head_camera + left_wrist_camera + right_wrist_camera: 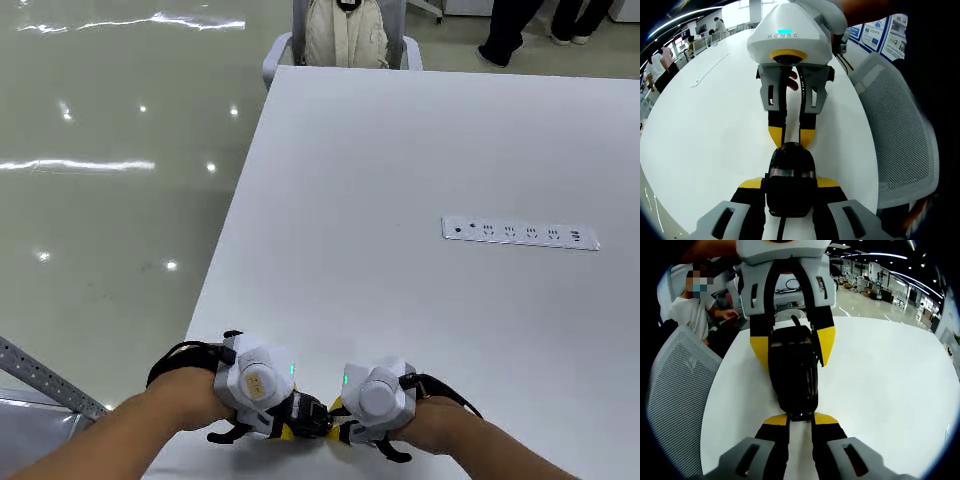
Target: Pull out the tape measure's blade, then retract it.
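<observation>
Tape measure (310, 413) | in left tool (790, 183), right tool (801, 419) | table (245, 325) edge | open beyond

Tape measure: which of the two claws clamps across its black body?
The left claw: its yellow pads straddle the tape measure, while the right claw pinches only the case's far tip.

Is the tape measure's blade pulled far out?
No: the right gripper has its tips right against the black tape measure held by the left gripper, with no blade showing between them.
</observation>
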A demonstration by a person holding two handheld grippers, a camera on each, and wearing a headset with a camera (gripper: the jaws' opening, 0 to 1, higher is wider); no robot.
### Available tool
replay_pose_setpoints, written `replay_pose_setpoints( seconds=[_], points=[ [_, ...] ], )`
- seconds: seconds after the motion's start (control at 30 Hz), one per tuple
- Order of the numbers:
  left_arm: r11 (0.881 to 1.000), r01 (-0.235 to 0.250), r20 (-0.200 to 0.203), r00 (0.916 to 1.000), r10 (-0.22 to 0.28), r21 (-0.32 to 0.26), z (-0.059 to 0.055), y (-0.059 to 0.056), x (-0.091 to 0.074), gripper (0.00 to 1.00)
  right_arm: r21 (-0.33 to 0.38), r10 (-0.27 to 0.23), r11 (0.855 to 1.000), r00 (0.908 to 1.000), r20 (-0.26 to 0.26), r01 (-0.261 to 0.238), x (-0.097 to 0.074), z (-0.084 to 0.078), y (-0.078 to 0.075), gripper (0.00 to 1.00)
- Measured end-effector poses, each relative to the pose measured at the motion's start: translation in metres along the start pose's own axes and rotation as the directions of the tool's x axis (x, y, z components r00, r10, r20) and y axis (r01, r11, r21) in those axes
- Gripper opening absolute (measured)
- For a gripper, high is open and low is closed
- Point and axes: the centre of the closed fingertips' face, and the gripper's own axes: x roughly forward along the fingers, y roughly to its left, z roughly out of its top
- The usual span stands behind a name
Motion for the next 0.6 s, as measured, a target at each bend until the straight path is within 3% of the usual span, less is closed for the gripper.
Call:
replay_pose_setpoints(
  seconds=[0.1,0.2,0.6],
  points=[
    [1.000,0.001,0.000,1.0000,-0.001,0.000,-0.0002,0.0000,-0.0002,0.33,-0.008,-0.002,1.000,1.0000,0.003,0.002,-0.0001,0.0010,0.0001,0.17],
    [1.000,0.003,0.001,1.0000,-0.003,-0.002,-0.0007,0.0001,-0.0004,0.33,-0.068,-0.004,0.998,0.9998,0.019,0.005,-0.0002,0.0016,-0.0007,0.16],
    [1.000,0.002,0.004,1.0000,-0.002,-0.002,-0.0012,0.0000,-0.0007,0.33,-0.029,0.011,1.000,0.9993,0.036,-0.010,-0.0008,0.0001,-0.0006,0.12]
  ],
)
